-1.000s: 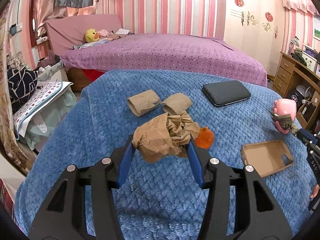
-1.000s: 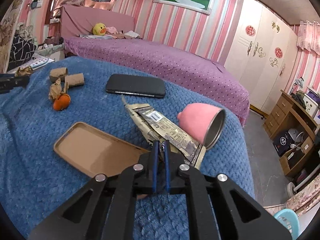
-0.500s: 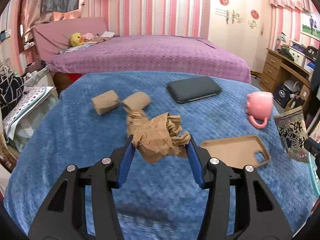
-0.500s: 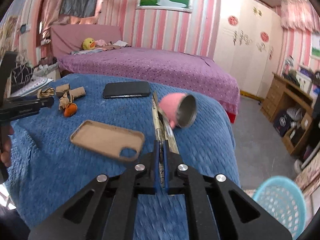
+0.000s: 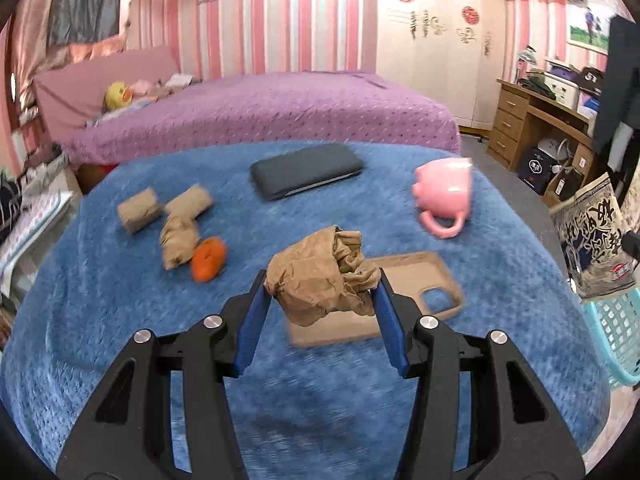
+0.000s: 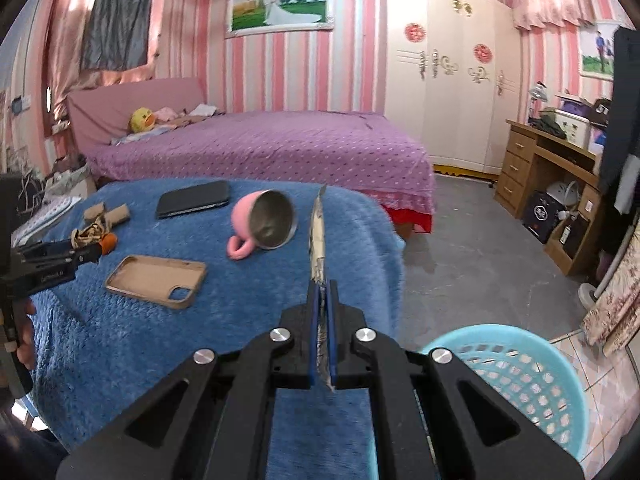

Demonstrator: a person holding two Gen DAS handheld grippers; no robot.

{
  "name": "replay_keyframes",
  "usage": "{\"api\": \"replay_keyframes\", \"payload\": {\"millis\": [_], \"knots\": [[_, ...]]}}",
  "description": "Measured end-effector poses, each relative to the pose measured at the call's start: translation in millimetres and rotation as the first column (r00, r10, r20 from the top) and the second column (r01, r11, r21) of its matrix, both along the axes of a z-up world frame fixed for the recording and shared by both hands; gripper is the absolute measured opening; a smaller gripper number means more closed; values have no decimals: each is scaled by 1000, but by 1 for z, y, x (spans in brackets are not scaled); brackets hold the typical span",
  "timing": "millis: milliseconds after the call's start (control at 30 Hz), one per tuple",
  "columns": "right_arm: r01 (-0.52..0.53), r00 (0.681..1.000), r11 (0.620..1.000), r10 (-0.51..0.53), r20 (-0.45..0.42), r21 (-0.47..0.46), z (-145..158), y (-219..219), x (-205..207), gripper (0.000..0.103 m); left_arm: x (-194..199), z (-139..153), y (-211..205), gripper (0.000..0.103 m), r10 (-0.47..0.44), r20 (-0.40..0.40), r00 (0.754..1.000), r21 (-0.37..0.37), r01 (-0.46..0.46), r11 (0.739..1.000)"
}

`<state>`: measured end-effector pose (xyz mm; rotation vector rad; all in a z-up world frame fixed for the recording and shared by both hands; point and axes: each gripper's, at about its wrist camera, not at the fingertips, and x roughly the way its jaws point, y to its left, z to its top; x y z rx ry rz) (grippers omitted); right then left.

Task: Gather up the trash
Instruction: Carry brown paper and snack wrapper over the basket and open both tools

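Note:
A crumpled brown paper wad [image 5: 320,280] sits clamped between the blue pads of my left gripper [image 5: 322,294], above the blue blanket-covered table [image 5: 120,320]. My right gripper [image 6: 321,292] is shut on a printed snack wrapper [image 6: 318,240], seen edge-on there and face-on at the right of the left wrist view [image 5: 592,236]. A turquoise mesh basket [image 6: 520,380] stands on the floor just right of and below the right gripper. Two brown paper rolls [image 5: 138,210], another crumpled paper [image 5: 176,240] and an orange peel [image 5: 208,258] lie on the table's left.
A dark phone [image 5: 306,170], a tipped pink mug [image 5: 444,196] and a tan phone case [image 5: 420,276] lie on the table. A purple bed [image 6: 260,144] is behind it, a wooden desk [image 6: 552,184] at the right, with open grey floor [image 6: 480,248] between.
Both grippers have swung to the right across the table with their loads. The wrapper has turned edge-on, and the turquoise basket has come into view beside the right gripper.

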<state>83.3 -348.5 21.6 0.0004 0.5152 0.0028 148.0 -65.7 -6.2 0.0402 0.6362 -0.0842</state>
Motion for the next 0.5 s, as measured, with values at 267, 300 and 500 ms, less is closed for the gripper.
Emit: {"api": "replay_keyframes", "payload": {"millis": [267, 300, 500], "knots": [[128, 992, 992, -128, 4, -13, 3, -67, -31, 4, -14, 8, -90, 50, -118, 10, 993, -42, 118, 992], [144, 990, 989, -144, -2, -19, 1, -76, -34, 4, -18, 8, -110, 50, -147, 16, 989, -31, 147, 989], [213, 977, 977, -213, -21, -3, -10, -122, -52, 4, -40, -6, -187, 50, -271, 7, 963, -26, 271, 962]]}}
